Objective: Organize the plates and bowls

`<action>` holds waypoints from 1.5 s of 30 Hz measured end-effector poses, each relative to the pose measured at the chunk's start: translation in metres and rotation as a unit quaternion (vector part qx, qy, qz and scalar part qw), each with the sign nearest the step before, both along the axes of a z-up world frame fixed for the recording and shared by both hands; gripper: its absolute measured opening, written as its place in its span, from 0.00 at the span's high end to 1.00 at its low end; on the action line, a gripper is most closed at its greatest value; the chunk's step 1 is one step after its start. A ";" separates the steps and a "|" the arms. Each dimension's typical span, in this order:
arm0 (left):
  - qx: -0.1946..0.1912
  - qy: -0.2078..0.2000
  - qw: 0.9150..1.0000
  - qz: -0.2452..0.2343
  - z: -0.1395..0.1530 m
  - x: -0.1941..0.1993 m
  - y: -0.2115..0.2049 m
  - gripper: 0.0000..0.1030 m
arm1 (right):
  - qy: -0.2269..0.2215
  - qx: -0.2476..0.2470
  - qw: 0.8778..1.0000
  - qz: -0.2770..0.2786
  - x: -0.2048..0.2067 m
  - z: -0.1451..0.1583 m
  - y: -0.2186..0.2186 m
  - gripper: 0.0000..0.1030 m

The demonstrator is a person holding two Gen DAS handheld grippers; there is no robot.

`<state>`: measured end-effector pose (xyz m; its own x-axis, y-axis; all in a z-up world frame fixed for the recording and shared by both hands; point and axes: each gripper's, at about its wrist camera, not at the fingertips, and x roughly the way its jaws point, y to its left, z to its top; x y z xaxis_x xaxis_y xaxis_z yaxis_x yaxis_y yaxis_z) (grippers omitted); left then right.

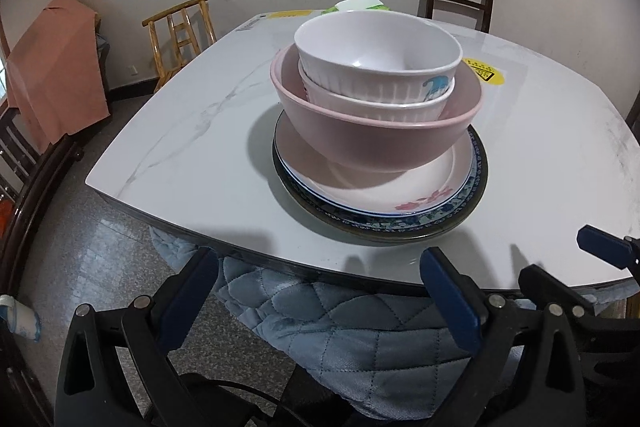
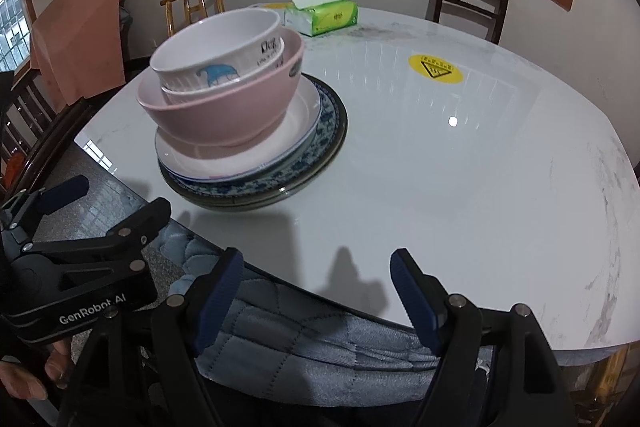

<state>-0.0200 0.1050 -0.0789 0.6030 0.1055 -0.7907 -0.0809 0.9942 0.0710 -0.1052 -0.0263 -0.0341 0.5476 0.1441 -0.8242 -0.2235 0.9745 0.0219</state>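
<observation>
Fingers point(image 1: 448, 291) of both grippers spread, empty, short of table point(image 2: 460, 187) edge. Stacked near that edge: white bowls point(image 1: 376, 61) in pink bowl point(image 1: 376, 135) on plates point(image 1: 400, 215). Judged rigid, glossy, breakable, heavy; best taken by rims.

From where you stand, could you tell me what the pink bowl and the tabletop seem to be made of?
The pink bowl looks like matte melamine or glazed ceramic: even colour, dull sheen; I cannot say which. The tabletop looks like polished marble or marble-look slab: grey veins, glossy window reflections.
</observation>
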 end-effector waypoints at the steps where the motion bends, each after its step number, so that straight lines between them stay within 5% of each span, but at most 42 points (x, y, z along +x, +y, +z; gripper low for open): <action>1: 0.005 0.001 1.000 0.001 -0.001 0.001 -0.001 0.03 | 0.004 -0.002 1.000 0.000 0.000 -0.002 0.000 0.24; 13: -0.022 -0.003 1.000 0.010 -0.003 0.008 0.011 0.03 | 0.025 -0.016 1.000 0.001 0.003 -0.018 0.008 0.24; 45: -0.020 0.008 1.000 0.004 -0.012 0.011 0.012 0.03 | 0.041 -0.026 0.999 0.017 0.014 -0.031 0.024 0.24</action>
<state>-0.0089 0.1174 -0.0910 0.5892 0.0785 -0.8042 -0.0889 0.9955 0.0320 -0.0914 -0.0024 -0.0654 0.4734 0.1171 -0.8730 -0.2557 0.9667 -0.0090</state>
